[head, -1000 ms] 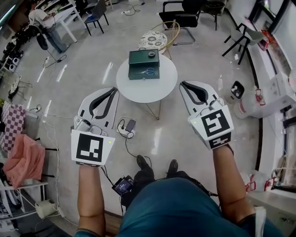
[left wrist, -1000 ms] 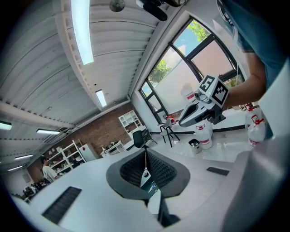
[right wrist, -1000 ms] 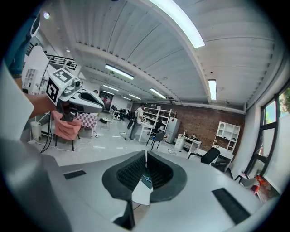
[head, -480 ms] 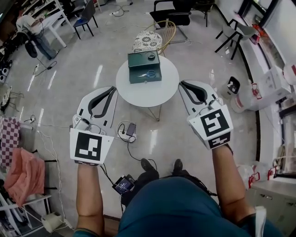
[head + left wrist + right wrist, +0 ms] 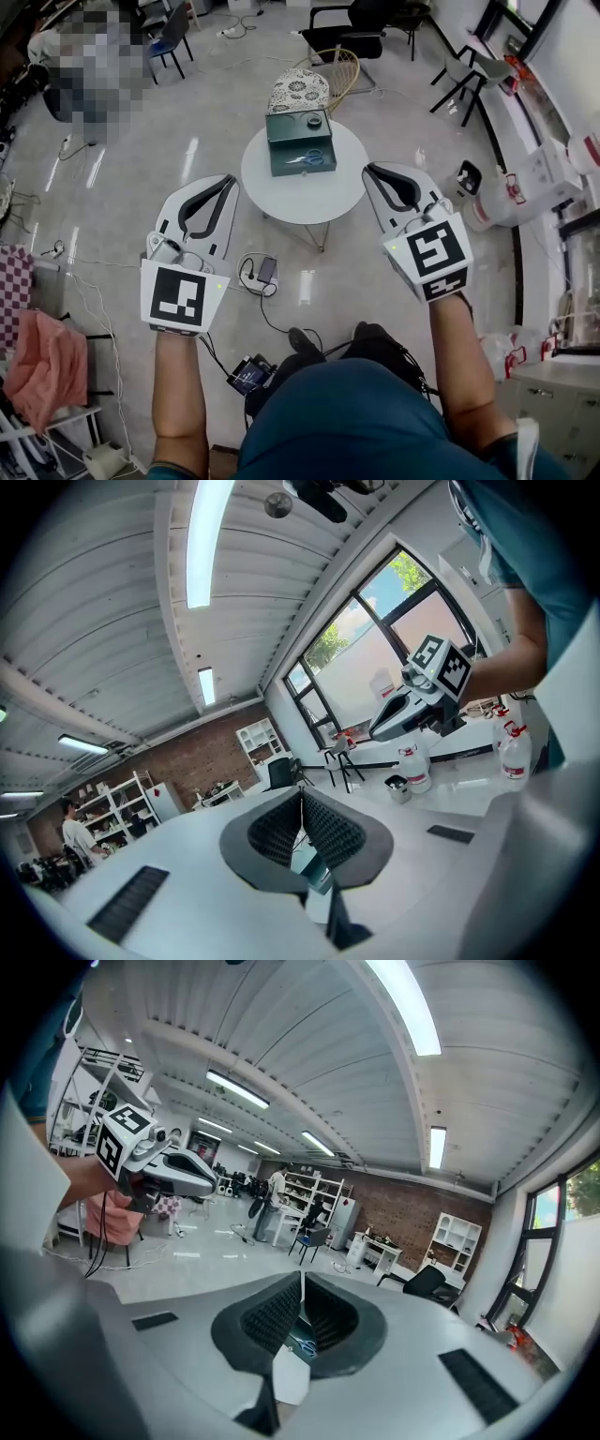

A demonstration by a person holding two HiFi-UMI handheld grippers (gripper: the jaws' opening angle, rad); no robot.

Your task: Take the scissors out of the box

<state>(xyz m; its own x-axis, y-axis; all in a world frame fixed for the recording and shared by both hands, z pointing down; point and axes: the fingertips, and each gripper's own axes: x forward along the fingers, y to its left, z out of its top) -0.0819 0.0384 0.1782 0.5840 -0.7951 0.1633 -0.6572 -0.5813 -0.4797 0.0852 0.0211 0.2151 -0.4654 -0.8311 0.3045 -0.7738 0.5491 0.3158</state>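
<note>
Nothing of the task is done yet, I think. The scissors (image 5: 307, 158) lie inside the open green box (image 5: 284, 129) on the round tabletop (image 5: 302, 199). The left claw (image 5: 228, 181) and right claw (image 5: 372, 170) are both pressed together, empty, well apart from the box.

Teal shirt (image 5: 349, 422), white left gripper (image 5: 229, 179), white right gripper (image 5: 369, 170)

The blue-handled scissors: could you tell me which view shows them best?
Head view: the blue-handled scissors lie unobstructed in the green box. Right gripper view glimpses them past its jaws; left gripper view shows none.
</note>
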